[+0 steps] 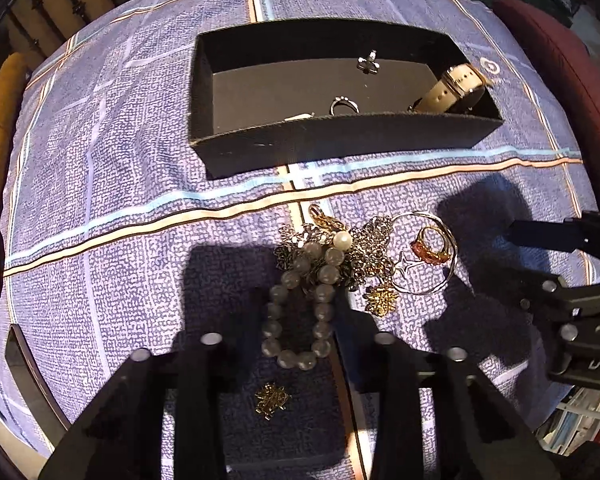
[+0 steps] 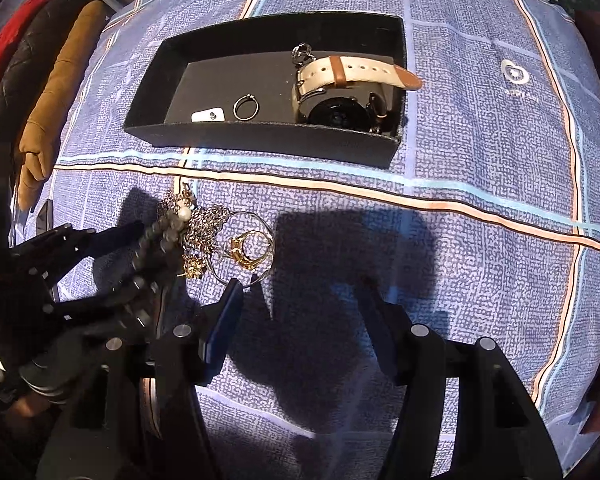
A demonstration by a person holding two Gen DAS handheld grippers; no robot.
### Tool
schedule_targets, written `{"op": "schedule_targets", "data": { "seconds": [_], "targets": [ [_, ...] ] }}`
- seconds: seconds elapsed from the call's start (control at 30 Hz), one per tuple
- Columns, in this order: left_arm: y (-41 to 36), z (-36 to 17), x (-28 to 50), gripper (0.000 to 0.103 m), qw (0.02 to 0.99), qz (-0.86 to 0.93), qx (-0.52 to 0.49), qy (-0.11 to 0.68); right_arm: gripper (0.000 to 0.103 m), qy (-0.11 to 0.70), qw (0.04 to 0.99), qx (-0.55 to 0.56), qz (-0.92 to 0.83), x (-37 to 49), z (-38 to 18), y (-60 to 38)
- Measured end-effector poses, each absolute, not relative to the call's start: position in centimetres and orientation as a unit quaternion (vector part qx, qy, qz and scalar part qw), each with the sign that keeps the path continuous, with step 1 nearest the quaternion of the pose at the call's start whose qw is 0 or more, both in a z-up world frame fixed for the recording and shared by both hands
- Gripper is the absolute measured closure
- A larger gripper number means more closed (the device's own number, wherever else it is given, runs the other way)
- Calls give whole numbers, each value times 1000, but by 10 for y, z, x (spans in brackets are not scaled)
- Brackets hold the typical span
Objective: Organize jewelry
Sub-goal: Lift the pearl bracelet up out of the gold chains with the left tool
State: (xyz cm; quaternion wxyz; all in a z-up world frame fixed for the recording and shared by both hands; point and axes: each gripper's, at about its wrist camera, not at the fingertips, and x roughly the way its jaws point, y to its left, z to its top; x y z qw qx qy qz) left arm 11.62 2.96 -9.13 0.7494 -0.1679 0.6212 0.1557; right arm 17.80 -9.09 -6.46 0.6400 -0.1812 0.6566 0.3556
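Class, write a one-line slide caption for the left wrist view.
Left tool straddles a grey beaded bracelet on the blue checked tablecloth; black rectangular tray beyond holds a cream-strapped watch.

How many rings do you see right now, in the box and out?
2. A silver ring lies on the black box floor beside the watch; a gold ring sits in the tablecloth pile. The tangle may hide others.

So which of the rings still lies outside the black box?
The gold ring with the pink stone, on the cloth inside a thin wire bangle. The plain silver ring already lies in the black box.
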Motion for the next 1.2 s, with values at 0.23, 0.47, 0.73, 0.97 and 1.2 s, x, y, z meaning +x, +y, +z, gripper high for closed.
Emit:
{"op": "schedule_targets", "data": {
  "seconds": [0.23,0.47,0.73,0.97,1.2],
  "targets": [
    [56,-62,86,94,765,157,-255,570,37,644,635,-195,379,167,-64,-77],
    [55,-38,59,94,769,157,-286,549,54,618,635,-242,396,157,-69,-53],
    [41,0,39,94,787,139,-295,524,78,607,630,-269,404,156,-75,-40],
    [38,23,37,94,802,129,-292,504,78,628,626,-197,417,159,-49,-67],
    [35,48,35,94,817,127,-291,481,78,625,633,-162,427,152,-24,-90]
  ]
}}
